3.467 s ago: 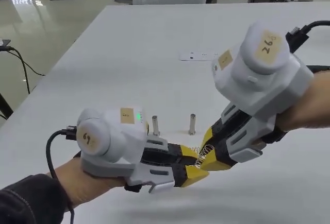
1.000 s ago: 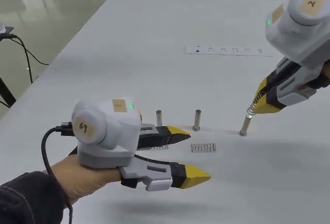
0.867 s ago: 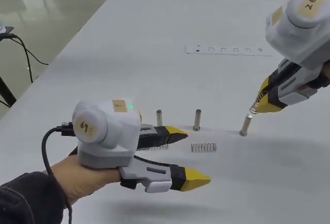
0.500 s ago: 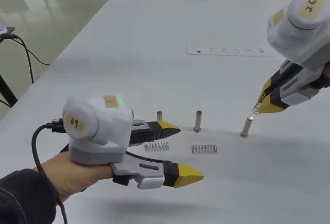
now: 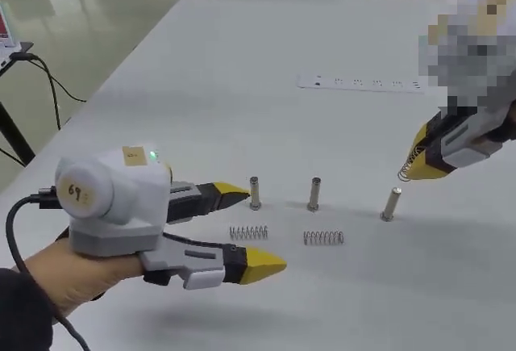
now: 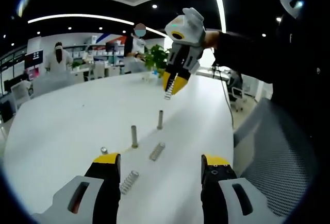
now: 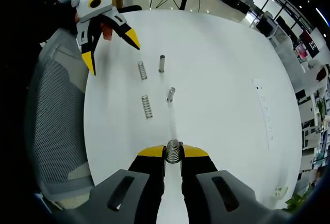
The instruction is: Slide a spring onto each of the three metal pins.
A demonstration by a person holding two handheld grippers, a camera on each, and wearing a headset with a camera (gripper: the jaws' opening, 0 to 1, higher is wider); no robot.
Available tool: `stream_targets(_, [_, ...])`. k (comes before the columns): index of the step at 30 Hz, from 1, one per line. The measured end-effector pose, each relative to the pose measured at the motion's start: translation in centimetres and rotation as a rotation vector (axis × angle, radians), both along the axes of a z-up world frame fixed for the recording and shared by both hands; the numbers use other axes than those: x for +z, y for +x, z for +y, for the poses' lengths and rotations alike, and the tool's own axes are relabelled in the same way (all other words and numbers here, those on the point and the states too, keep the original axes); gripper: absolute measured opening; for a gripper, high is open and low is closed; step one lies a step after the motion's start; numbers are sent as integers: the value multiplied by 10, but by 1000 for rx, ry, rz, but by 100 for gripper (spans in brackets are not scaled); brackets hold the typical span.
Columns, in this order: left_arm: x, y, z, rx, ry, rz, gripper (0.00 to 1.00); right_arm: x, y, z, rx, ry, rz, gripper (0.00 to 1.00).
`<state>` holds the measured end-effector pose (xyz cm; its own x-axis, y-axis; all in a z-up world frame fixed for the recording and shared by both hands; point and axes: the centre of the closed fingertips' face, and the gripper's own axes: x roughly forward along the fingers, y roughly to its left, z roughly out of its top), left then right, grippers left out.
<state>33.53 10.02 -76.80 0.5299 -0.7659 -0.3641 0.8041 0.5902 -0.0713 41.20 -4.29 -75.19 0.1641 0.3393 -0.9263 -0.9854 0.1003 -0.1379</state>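
The right hand-held gripper (image 5: 417, 170) hung at the right edge of the head view with its jaws closed on the held spring (image 5: 409, 162). The spring slanted down and left out of the yellow tips. Its lower end sat just above the top of the right pin (image 5: 391, 204) and did not seem to touch it. In the right gripper view that same coil showed end-on, pinched between the two tips at the bottom centre.

The left hand-held gripper (image 5: 264, 230) was at the lower left of the head view. It was held low over the worktop (image 5: 242, 85), its jaws spread wide and gripping nothing. One tip reached close to the left pin (image 5: 255, 193); the other lay toward the bottom of the frame. The left spring (image 5: 247, 232) lay flat between the tips, clear of both.

The three pins stood upright in a row across the middle of the frame. The middle pin (image 5: 314, 194) stood between the other two, and all three were bare. The right spring (image 5: 323, 238) lay flat on the worktop just below the middle pin, a little apart from the left one.

A white power strip (image 5: 359, 84) lay farther back, toward the upper right.
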Motion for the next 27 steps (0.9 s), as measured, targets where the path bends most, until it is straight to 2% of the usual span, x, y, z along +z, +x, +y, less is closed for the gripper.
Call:
stream_targets(5, [-4, -1, 7, 31, 13, -4, 60, -1, 2, 0, 5, -4, 3, 8])
stream_targets(9, [-4, -1, 11, 63, 0, -6, 62, -4, 3, -3, 8, -19, 3, 8])
stream_targets(17, [-12, -5, 7, 75, 7, 3, 66, -17, 8, -6, 16, -58, 14, 8])
stream_targets(27, [-13, -3, 10, 97, 6, 9, 73, -28, 11, -5, 14, -78, 38, 8])
